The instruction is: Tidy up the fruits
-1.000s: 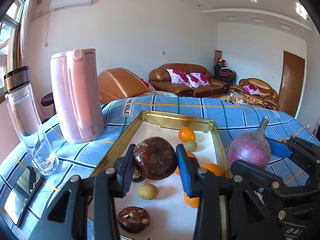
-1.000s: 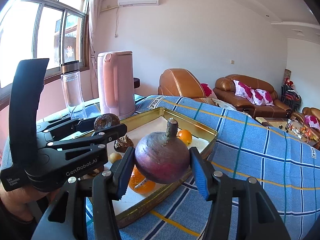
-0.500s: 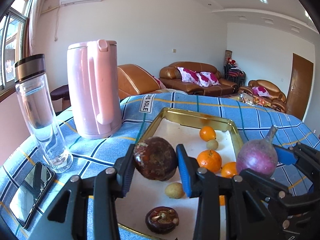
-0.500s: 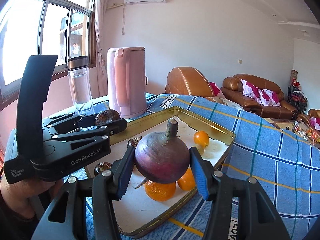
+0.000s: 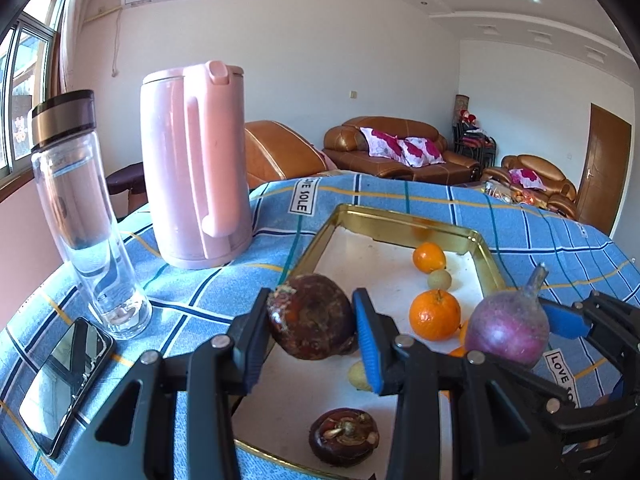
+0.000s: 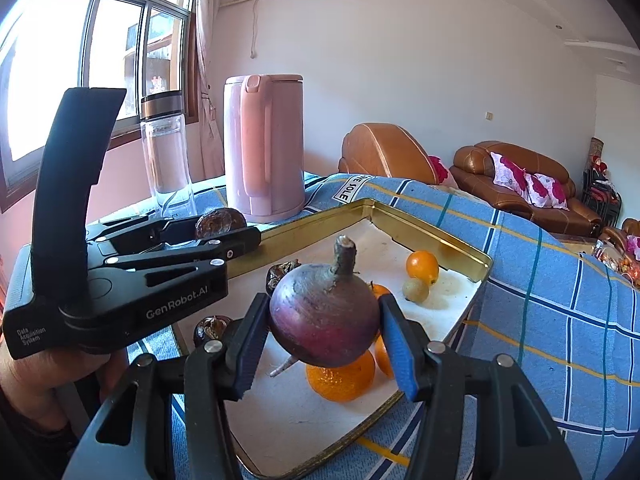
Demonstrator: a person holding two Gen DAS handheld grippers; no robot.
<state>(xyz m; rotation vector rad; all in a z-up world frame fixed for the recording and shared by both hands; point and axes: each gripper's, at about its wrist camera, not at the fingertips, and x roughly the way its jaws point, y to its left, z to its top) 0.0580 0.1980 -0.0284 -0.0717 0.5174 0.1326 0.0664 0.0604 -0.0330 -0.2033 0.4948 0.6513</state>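
Observation:
My left gripper is shut on a dark brown round fruit and holds it above the near left edge of the gold-rimmed tray. My right gripper is shut on a purple beet with a stalk, above the tray. The beet also shows at the right of the left wrist view. In the tray lie oranges, a small green fruit, a yellowish fruit and another dark brown fruit.
A pink kettle and a glass bottle stand left of the tray on the blue checked cloth. A phone lies by the bottle. Sofas stand beyond the table.
Both grippers have drawn back and to the left with their fruit still held. The kettle and bottle now appear closer to the middle of both views.

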